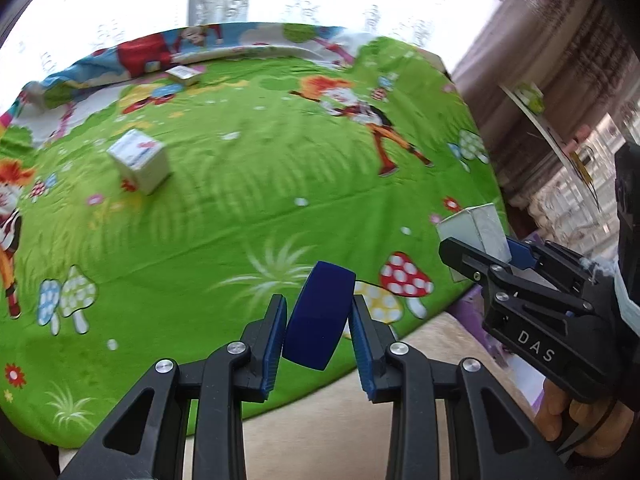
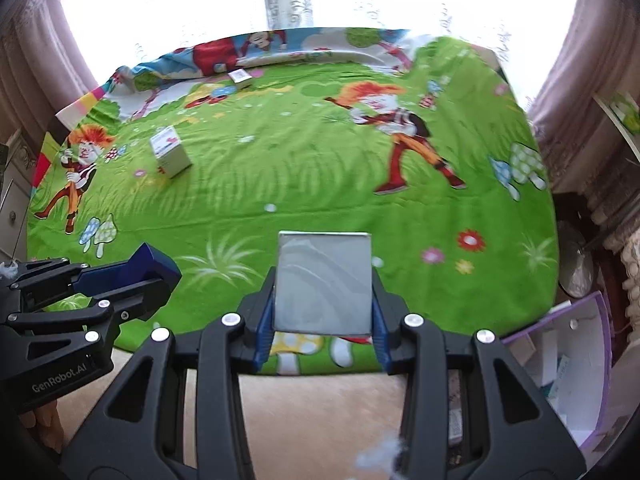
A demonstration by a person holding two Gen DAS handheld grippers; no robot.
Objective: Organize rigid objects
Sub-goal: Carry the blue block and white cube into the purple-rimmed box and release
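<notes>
My left gripper (image 1: 319, 326) is shut on a dark blue box (image 1: 318, 314), held tilted above the near edge of the green cartoon sheet (image 1: 256, 200). It also shows at the left of the right wrist view (image 2: 150, 268). My right gripper (image 2: 323, 312) is shut on a silver-grey box (image 2: 323, 282), held over the sheet's near edge; the box shows in the left wrist view too (image 1: 476, 228). A white carton (image 1: 140, 164) lies on the sheet at left (image 2: 170, 152). A small flat box (image 1: 184, 74) lies near the far edge (image 2: 240, 77).
A purple open container (image 2: 568, 360) with papers stands on the floor at right. A beige floor strip (image 2: 320, 408) runs below the sheet's near edge. Curtains and a bright window are behind. A shelf edge (image 1: 540, 120) juts out at right.
</notes>
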